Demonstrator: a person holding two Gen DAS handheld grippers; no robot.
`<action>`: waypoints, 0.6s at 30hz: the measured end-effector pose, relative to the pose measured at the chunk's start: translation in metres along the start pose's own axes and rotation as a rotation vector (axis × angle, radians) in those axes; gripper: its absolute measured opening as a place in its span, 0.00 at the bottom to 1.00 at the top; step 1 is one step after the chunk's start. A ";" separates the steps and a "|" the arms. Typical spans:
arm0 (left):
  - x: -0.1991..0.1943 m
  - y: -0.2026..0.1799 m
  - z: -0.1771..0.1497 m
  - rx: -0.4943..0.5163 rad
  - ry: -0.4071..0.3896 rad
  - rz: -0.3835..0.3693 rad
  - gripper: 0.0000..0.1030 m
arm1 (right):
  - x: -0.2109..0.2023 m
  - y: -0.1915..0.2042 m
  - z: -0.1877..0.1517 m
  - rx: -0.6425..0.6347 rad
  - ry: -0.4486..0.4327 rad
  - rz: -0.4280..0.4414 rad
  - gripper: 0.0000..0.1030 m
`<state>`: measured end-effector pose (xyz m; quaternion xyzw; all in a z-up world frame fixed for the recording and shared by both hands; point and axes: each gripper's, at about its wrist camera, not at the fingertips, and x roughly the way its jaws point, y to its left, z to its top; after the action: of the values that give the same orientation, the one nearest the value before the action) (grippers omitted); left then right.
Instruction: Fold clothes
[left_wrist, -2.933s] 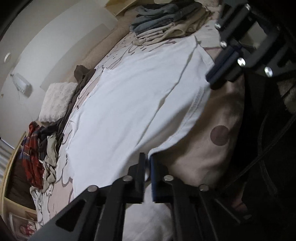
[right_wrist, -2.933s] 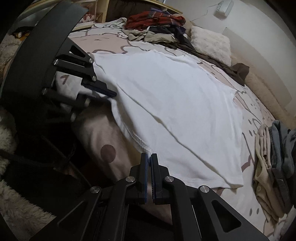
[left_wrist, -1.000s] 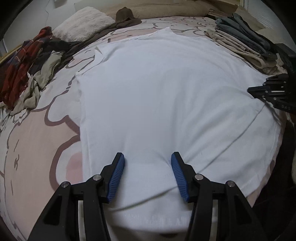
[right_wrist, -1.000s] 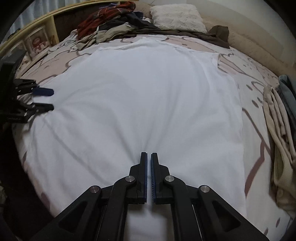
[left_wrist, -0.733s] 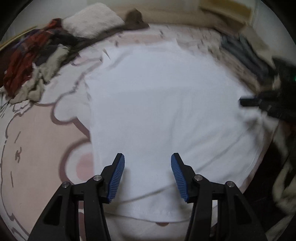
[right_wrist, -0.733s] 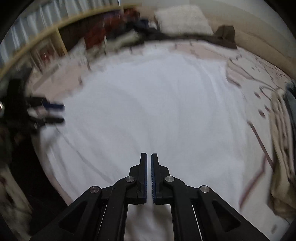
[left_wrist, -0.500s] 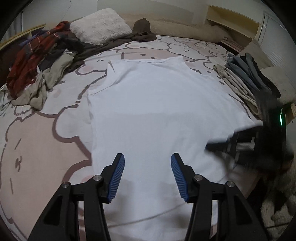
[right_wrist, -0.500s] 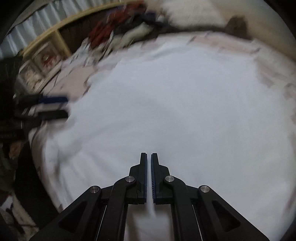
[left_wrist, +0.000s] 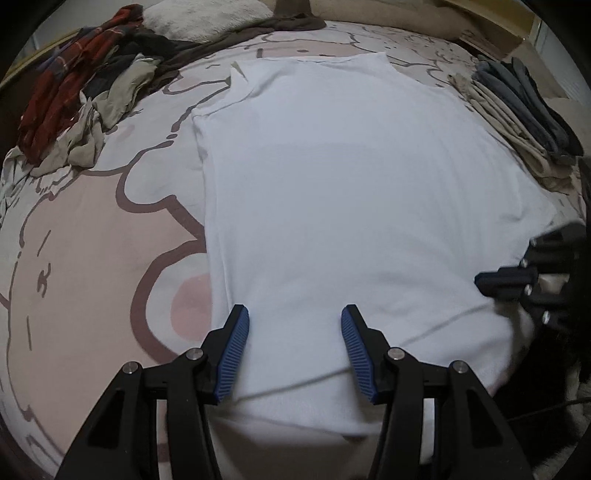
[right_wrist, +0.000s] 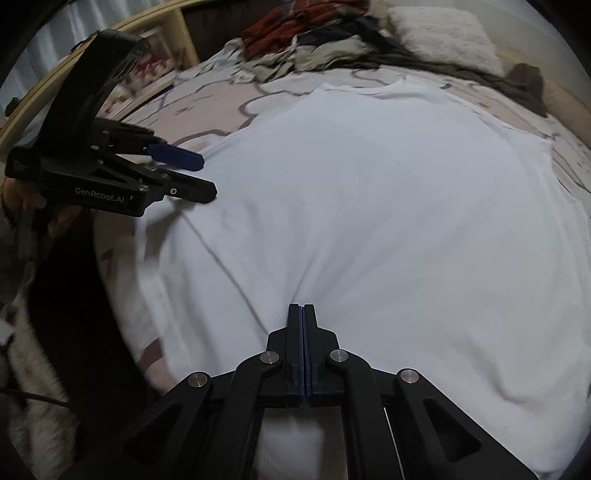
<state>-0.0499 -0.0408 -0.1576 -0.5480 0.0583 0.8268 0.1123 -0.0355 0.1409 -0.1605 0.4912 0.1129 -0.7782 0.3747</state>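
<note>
A white T-shirt (left_wrist: 351, 192) lies spread flat on the bed, hem toward me, collar at the far end; it also shows in the right wrist view (right_wrist: 388, 206). My left gripper (left_wrist: 295, 325) is open and empty, hovering over the shirt's lower left part near the hem. It also shows at the left of the right wrist view (right_wrist: 192, 177), jaws apart. My right gripper (right_wrist: 302, 310) has its jaws together low over the shirt's lower part, where creases run to its tips; whether it pinches fabric cannot be told. It shows blurred at the right in the left wrist view (left_wrist: 517, 280).
The bed sheet (left_wrist: 92, 240) is pink with a cartoon print. A heap of unfolded clothes (left_wrist: 81, 96) lies at the far left, a fluffy pillow (left_wrist: 199, 18) behind it. A stack of folded clothes (left_wrist: 524, 107) sits at the right. The bed's near edge drops off below the hem.
Both grippers had been shut on the hem corners. The left one let go and now hovers open above the shirt. The right one has stayed shut and shifted left over the shirt.
</note>
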 end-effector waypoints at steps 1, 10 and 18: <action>-0.010 0.000 0.006 0.001 -0.013 -0.017 0.51 | -0.012 -0.006 0.005 0.014 -0.007 0.032 0.04; -0.064 0.012 0.118 0.016 -0.172 -0.051 0.51 | -0.139 -0.109 0.083 0.116 -0.217 -0.116 0.04; -0.029 0.037 0.233 -0.028 -0.191 -0.016 0.61 | -0.148 -0.204 0.151 0.194 -0.257 -0.320 0.97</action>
<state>-0.2561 -0.0291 -0.0404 -0.4688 0.0313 0.8750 0.1164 -0.2447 0.2700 0.0002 0.3975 0.0653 -0.8912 0.2087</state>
